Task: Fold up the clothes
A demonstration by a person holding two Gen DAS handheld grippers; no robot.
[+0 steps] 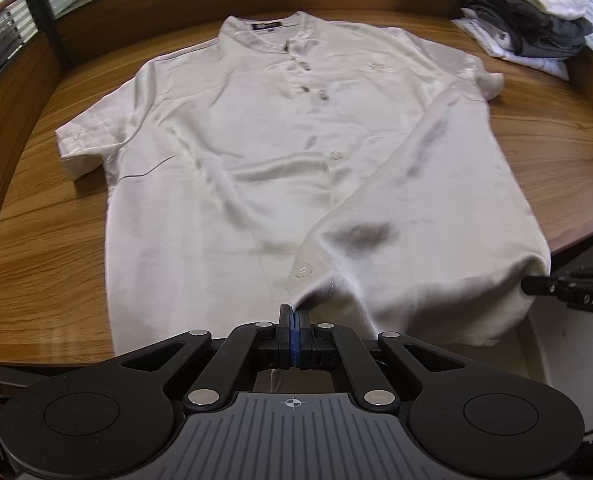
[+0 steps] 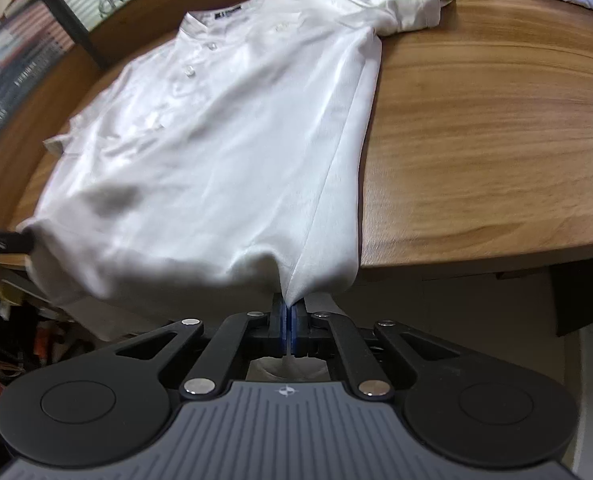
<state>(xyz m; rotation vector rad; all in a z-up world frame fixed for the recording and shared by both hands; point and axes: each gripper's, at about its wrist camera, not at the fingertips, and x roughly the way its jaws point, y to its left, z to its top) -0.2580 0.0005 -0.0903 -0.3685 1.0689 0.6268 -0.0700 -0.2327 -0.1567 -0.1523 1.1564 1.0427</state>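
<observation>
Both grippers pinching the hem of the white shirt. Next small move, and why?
Probably lift both and carry the hem toward the collar. The left gripper and right gripper are shut on the shirt, which lies spread face-up, unfolded, on the table.

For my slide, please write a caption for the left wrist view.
Left gripper shut on the hem of a white button shirt spread on a wooden table.

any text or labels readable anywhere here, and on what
"DAS" in pale letters on the right gripper, seen at the right edge of the left wrist view.
Dark neck label inside the collar of the white shirt: lettering too small and blurred to read.
Nothing else legible.
</observation>
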